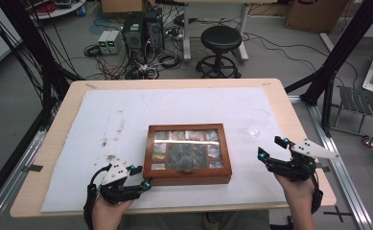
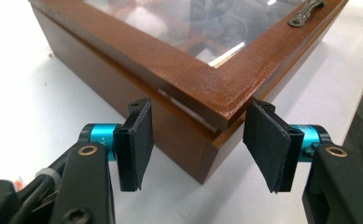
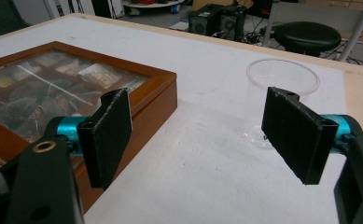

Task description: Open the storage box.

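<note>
A wooden box (image 1: 187,178) with a glass lid lies shut in the middle of the white sheet (image 1: 193,103), with small packets in its compartments. My left gripper (image 1: 141,176) sits at the box's near left corner. In the left gripper view that corner of the box (image 2: 202,91) pokes between the two pads, which stand apart from the wood, so my left gripper (image 2: 200,109) is open. My right gripper (image 1: 272,147) hovers open to the right of the box, empty. Beyond my right gripper (image 3: 200,100) I see the box's side (image 3: 151,100) and a clear plastic cup (image 3: 282,77).
The clear cup (image 1: 257,122) stands upright at the sheet's right edge, behind the right gripper. Dark stains (image 1: 110,153) mark the sheet left of the box. A metal latch (image 2: 305,14) sits on the box's front. A stool (image 1: 221,40) and computers stand beyond the table.
</note>
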### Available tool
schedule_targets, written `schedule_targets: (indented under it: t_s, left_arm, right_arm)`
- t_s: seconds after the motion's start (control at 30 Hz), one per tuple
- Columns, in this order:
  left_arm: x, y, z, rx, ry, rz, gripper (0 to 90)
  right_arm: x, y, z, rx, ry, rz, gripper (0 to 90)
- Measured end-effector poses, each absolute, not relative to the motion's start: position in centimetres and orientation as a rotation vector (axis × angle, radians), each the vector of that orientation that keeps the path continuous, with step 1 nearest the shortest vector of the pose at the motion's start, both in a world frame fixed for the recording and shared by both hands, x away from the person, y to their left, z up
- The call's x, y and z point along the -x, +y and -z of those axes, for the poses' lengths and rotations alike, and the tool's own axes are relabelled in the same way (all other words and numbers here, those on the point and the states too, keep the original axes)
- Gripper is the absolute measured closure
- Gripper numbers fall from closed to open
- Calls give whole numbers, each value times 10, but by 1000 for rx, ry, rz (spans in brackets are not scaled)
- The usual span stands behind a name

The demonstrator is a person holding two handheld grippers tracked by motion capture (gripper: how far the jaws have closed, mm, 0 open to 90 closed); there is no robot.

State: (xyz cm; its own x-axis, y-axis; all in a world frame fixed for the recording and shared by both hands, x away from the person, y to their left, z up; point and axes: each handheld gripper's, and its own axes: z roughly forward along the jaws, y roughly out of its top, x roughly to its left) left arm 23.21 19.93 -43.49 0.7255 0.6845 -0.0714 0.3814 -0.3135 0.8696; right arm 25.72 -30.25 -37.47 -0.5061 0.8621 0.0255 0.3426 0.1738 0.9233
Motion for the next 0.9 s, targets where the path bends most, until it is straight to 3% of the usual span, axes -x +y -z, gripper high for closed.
schedule_targets:
  t_s: [0.53, 0.7, 0.9]
  left_arm:
    - [-240, 199, 405, -1854, 703, -511, 413]
    - [-245, 198, 394, -1837, 677, -537, 413]
    - [-250, 197, 386, -1835, 665, -557, 412]
  right_arm:
    - [-260, -297, 379, -1097, 2000, -1363, 258]
    - [-262, -285, 382, -926, 2136, -1398, 349]
    - [-265, -265, 390, -866, 2215, -1362, 357]
